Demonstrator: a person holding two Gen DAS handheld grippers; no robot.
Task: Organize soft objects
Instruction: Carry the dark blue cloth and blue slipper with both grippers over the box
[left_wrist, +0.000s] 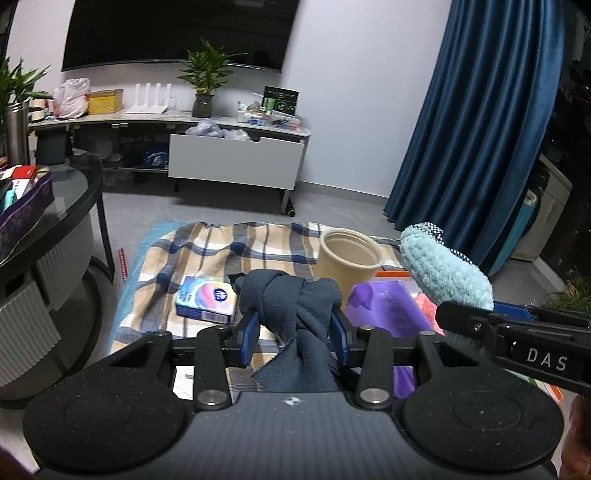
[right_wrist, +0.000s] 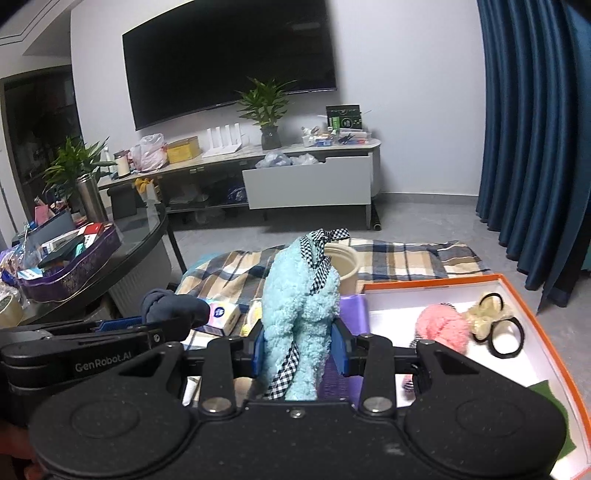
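My left gripper (left_wrist: 293, 325) is shut on a knotted dark blue cloth (left_wrist: 291, 295), held above the plaid blanket (left_wrist: 207, 251). My right gripper (right_wrist: 301, 347) is shut on a fluffy light blue knotted piece with checkered trim (right_wrist: 301, 295). That blue piece (left_wrist: 443, 266) shows at the right of the left wrist view, and the dark cloth (right_wrist: 173, 308) shows at the left of the right wrist view. An orange-rimmed white box (right_wrist: 532, 295) at the right holds a pink fluffy piece (right_wrist: 441, 326) and a cream scrunchie (right_wrist: 489, 314) with black hair ties (right_wrist: 508, 341).
A beige cup (left_wrist: 349, 258), a tissue pack (left_wrist: 207, 299) and a purple sheet (left_wrist: 388, 306) lie on the blanket. A round glass table (right_wrist: 140, 243) with a purple tray (right_wrist: 70, 273) stands at the left. A TV stand (right_wrist: 306, 181) and blue curtain (right_wrist: 535, 147) lie beyond.
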